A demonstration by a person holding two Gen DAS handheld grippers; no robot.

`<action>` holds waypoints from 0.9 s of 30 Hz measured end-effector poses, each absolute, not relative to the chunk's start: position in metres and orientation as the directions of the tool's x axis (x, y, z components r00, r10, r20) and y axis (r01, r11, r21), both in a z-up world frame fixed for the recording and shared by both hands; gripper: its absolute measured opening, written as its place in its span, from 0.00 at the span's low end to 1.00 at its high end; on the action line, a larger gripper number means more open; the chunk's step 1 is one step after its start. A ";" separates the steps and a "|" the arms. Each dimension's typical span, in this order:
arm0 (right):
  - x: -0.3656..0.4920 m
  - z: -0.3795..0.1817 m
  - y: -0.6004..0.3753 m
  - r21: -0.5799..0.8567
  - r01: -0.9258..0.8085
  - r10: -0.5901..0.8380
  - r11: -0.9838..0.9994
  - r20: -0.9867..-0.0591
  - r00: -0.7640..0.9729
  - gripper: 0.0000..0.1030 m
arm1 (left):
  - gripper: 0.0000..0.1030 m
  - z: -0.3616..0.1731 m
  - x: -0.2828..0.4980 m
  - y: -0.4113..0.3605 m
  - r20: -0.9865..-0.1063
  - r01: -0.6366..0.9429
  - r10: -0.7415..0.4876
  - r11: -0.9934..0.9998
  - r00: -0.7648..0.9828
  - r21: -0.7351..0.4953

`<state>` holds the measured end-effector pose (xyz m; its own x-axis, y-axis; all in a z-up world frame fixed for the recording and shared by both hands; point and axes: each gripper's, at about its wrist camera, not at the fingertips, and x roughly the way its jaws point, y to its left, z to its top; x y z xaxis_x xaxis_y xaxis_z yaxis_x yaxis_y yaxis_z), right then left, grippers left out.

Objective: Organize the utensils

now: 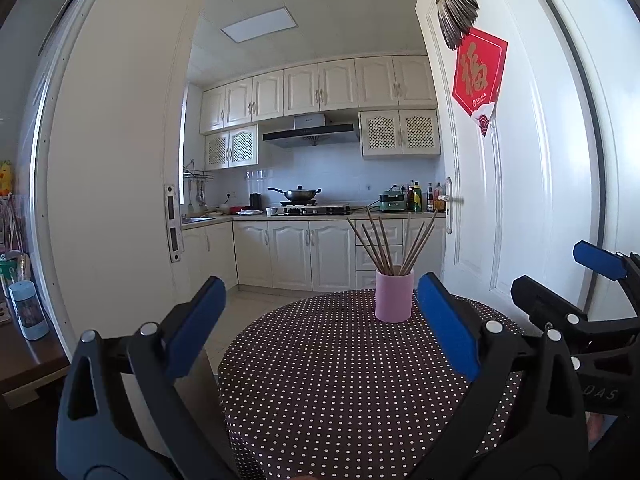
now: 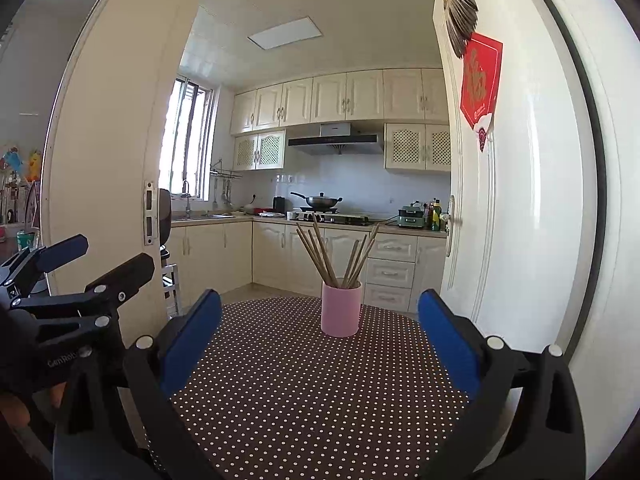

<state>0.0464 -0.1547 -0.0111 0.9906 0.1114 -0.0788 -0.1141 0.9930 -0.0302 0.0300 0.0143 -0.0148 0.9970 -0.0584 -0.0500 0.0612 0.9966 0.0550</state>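
Observation:
A pink cup [image 1: 394, 296] stands upright on the far part of a round table with a dark polka-dot cloth [image 1: 340, 380]. Several wooden chopsticks [image 1: 384, 246] stand fanned out in it. My left gripper [image 1: 320, 320] is open and empty, held above the near side of the table, short of the cup. My right gripper [image 2: 320, 328] is open and empty too, with the cup [image 2: 341, 310] and chopsticks [image 2: 332, 254] straight ahead between its fingers. The right gripper also shows at the right edge of the left wrist view [image 1: 568, 280], and the left gripper at the left of the right wrist view [image 2: 96, 260].
A white door [image 1: 500, 200] with a red decoration [image 1: 478, 76] stands open just right of the table. Beyond the doorway is a kitchen with white cabinets [image 1: 308, 248] and a wok [image 1: 298, 194] on the stove. A wooden shelf with a bottle [image 1: 28, 310] is at the left.

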 end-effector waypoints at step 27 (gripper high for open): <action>0.040 -0.019 -0.150 -0.009 -0.123 0.122 0.992 -0.080 0.989 0.92 | 0.92 -0.019 0.029 0.016 -0.032 0.033 -0.032 0.998 0.999 0.046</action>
<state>0.0402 -0.1496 -0.0190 0.9893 0.1223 -0.0800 -0.1234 0.9923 -0.0093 0.0286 0.0158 -0.0191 0.9990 -0.0320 -0.0323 0.0334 0.9984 0.0459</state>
